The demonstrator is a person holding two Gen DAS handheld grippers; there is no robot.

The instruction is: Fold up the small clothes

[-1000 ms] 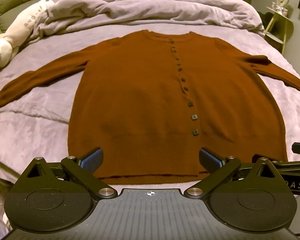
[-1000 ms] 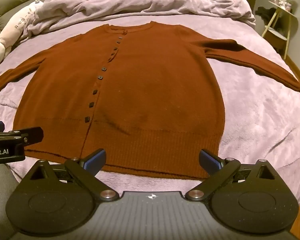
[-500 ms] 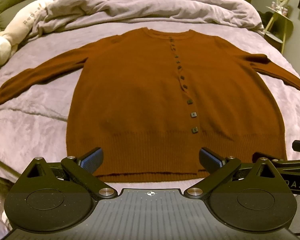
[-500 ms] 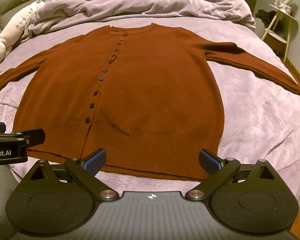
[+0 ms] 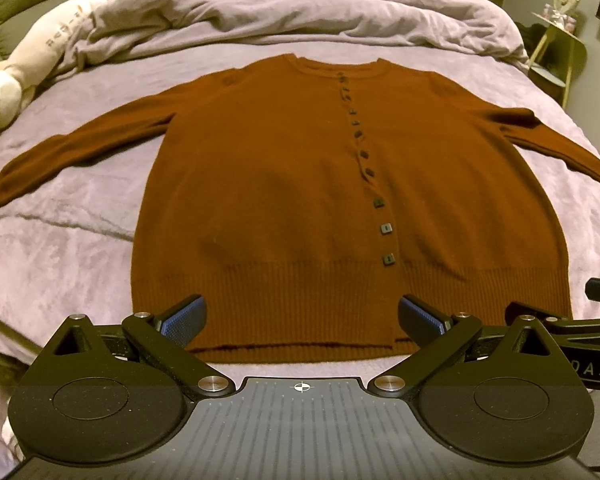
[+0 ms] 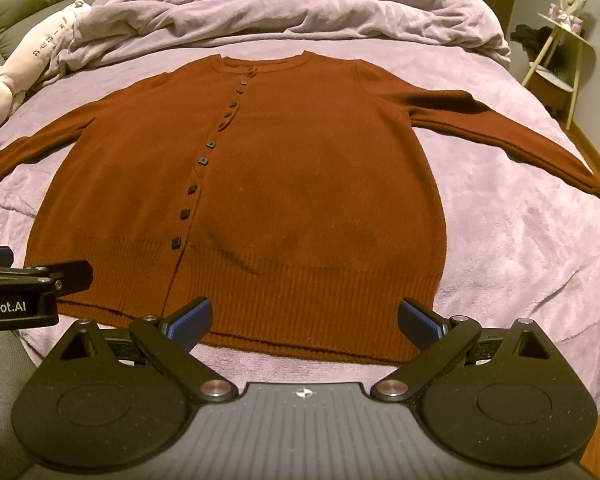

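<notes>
A rust-brown buttoned cardigan (image 5: 284,184) (image 6: 300,168) lies flat and face up on the purple bed, both sleeves spread out to the sides. Its ribbed hem runs along the near edge. My left gripper (image 5: 302,322) hovers open just above the left half of the hem, with nothing between its blue-padded fingers. My right gripper (image 6: 305,322) is open over the right half of the hem, also empty. Each gripper shows at the edge of the other's view.
A rumpled purple duvet (image 5: 300,8) is heaped at the head of the bed. A long cream plush toy (image 5: 32,64) lies at the far left. A small side table (image 6: 560,64) stands beyond the bed's right edge. Bare purple sheet (image 6: 520,248) flanks the cardigan.
Both grippers have drawn back slightly from the cardigan, so a little more of the hem and sheet shows. The jaws stay open and the cardigan has not moved.
</notes>
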